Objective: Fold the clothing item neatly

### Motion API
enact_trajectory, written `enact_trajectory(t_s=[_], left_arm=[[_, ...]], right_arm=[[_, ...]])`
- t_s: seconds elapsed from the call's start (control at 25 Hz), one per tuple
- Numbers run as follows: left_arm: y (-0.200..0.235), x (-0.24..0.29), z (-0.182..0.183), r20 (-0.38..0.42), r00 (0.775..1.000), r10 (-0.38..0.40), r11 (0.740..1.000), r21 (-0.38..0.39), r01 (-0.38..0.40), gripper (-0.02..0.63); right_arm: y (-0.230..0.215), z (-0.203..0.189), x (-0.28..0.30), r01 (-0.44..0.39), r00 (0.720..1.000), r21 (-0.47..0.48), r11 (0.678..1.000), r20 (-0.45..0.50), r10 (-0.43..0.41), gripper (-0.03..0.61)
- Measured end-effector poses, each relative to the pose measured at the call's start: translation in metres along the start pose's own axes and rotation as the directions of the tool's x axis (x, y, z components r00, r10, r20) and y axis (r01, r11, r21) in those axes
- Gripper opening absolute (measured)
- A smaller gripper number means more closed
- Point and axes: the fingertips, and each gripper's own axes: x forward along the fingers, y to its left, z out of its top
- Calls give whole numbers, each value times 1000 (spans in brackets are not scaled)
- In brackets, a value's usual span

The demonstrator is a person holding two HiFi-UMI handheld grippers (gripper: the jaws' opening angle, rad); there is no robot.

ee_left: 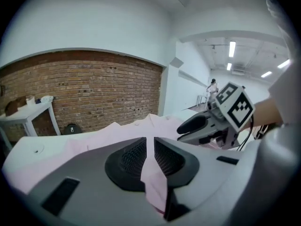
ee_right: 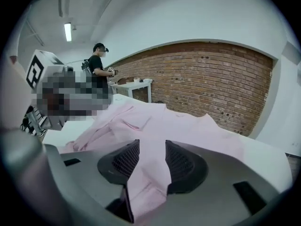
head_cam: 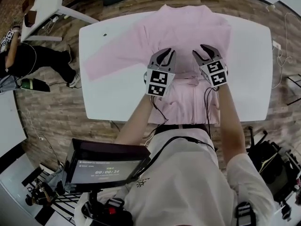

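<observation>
Risk: lopsided fold, shirt (head_cam: 188, 36) spread over the table's (head_cam: 249, 69) middle.
Left gripper (head_cam: 164, 54) pinches cloth, jaws narrow. Right gripper (head_cam: 205, 52) stands wide around loose cloth, so that side may slip and skew the fold.

A shirt (head_cam: 188, 32) lies spread on the desk (head_cam: 244, 79), collar toward the far edge, hem at the near edge. One sleeve (head_cam: 108, 55) reaches out toward the desk's left end. Over the shirt's middle the left claw (head_cam: 165, 55) and the right claw (head_cam: 203, 53) sit side by side, each with a fold of the shirt between its jaws. A screen (head_cam: 106, 166) sits at near left, before the desk. A second desk (head_cam: 47, 4) stands beyond the far left corner, with a person (head_cam: 28, 60) on the floor near it.
</observation>
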Motion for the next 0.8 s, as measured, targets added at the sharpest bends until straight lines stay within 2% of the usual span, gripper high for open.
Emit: enact_trajectory(t_s=[0.16,0.28,0.36,0.44,0.6,0.72,0.8], left_arm=[[9,47,-19,-125,992,5,983,185,19,86],[17,72,-35,-240,971,20,944,325,61,129],[17,83,-42,-293,956,28,921,380,90,140],[16,90,-46,-328,944,33,914,393,104,140],[19,102,-50,-366,929,49,924,369,97,138],[21,107,-55,-405,913,56,923,369,107,138],[26,109,-58,-420,905,67,931,353,95,102]], right_arm=[[-23,-26,0,16,1000,24,1000,-11,-15,172],[-30,-35,4,6,1000,44,999,-19,-5,172],[-33,-38,5,-4,1000,58,998,-16,5,172],[-36,-41,6,-13,1000,74,997,-13,14,172],[-39,-45,9,-27,1000,91,996,-13,28,172],[-39,-45,8,-33,999,97,995,-4,34,172],[-39,-46,7,-37,999,105,994,3,37,172]])
